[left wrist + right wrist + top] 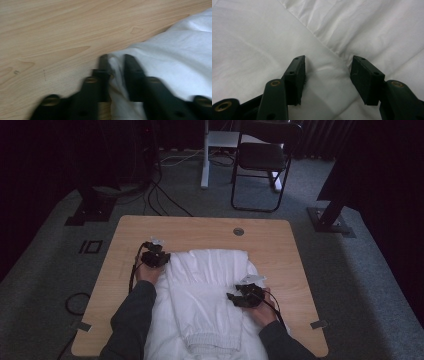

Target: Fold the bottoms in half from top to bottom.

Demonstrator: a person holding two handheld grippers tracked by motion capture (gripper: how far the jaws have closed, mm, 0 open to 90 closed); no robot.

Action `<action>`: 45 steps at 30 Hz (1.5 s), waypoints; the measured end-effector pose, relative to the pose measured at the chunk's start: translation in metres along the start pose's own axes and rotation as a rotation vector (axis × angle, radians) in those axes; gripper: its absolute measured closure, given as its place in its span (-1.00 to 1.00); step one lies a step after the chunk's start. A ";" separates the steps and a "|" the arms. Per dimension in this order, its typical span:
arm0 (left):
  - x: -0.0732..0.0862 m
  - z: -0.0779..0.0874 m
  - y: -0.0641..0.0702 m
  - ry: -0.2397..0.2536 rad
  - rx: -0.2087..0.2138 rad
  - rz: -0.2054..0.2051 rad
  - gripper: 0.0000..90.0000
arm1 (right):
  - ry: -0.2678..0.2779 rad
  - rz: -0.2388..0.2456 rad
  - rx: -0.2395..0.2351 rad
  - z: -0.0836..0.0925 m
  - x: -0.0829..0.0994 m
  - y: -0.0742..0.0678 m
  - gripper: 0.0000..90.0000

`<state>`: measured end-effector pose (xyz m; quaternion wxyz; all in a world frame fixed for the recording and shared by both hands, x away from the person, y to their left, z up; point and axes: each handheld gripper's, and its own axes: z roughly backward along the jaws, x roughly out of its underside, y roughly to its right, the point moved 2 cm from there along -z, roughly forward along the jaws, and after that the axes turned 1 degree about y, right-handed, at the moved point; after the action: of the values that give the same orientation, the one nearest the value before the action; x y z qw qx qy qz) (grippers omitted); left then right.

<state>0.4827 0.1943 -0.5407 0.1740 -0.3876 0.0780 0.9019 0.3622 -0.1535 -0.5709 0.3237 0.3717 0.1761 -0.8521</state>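
Observation:
A white garment [210, 270] lies spread on the wooden table [285, 250], its ribbed cuff or hem at the near edge. My left gripper [167, 258] is at the garment's far-left corner. In the left gripper view its jaws [116, 58] pinch a bunched fold of the white cloth [175, 55] just above the bare wood. My right gripper [233, 297] rests on the garment's right side. In the right gripper view it [328, 62] stands open over a crease in the cloth [249, 37], with nothing pinched between its fingers.
A round cable hole [238, 231] sits near the table's far edge. Beyond the table stand a black folding chair [262, 160] and a white desk leg [204, 165], with cables on the grey carpet. Bare wood shows left and right of the garment.

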 end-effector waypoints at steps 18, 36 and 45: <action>0.000 -0.014 0.000 -0.047 0.086 0.061 -0.17 | 0.104 -0.227 0.152 -0.007 -0.075 0.110 -0.15; 0.004 -0.019 0.000 -0.044 0.137 0.086 0.23 | -0.051 -0.233 0.199 -0.062 -0.076 0.116 0.08; -0.001 -0.008 -0.001 -0.003 0.167 0.085 0.81 | -0.062 -0.257 0.126 -0.056 -0.080 0.114 0.86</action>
<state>0.4890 0.1924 -0.5459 0.1675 -0.3668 0.1690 0.8994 0.5105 -0.1728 -0.5555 0.1932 0.3391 0.1582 -0.9070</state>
